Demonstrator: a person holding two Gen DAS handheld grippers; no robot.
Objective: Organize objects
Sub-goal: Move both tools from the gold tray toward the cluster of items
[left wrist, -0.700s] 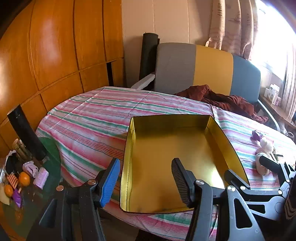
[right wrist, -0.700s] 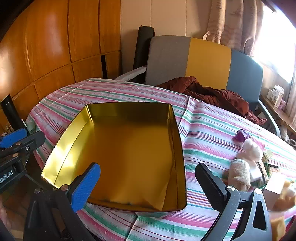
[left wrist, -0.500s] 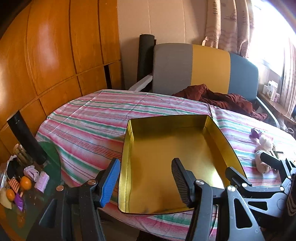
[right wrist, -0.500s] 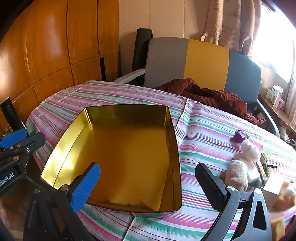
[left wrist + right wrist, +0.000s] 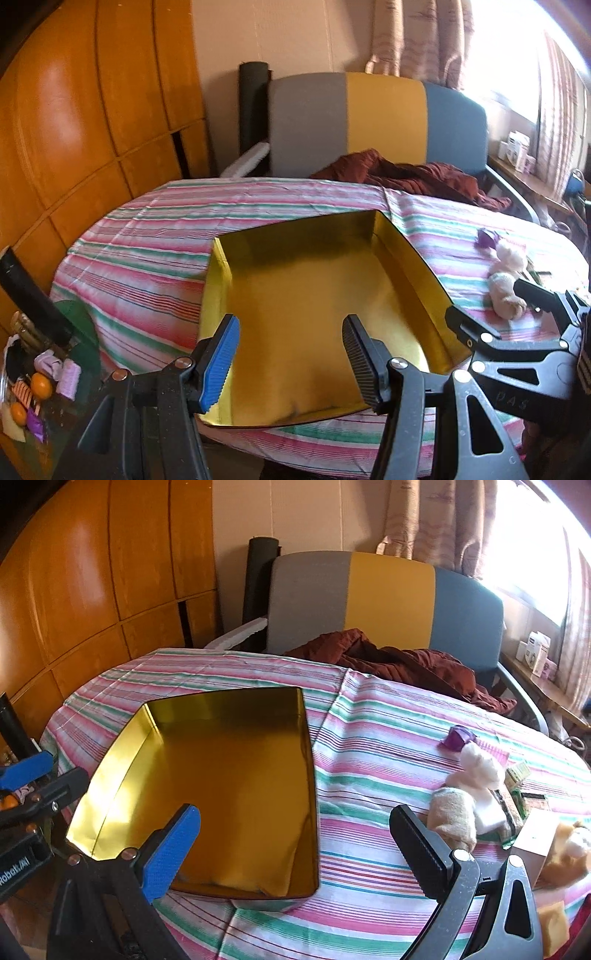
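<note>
Black plastic frames on both left gripper (image 5: 288, 354) and right gripper (image 5: 295, 843), silver screws at the pivots. One ribbed blue pad, one ribbed black pad per pair of jaws. Partial white lettering on left frame.

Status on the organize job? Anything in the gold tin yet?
Nothing done: the gold tin sits empty on the striped tablecloth. Nothing in hand: left gripper and right gripper are both open. Left to do: the plush toy, purple wrapper and small boxes lie loose beside it.
</note>
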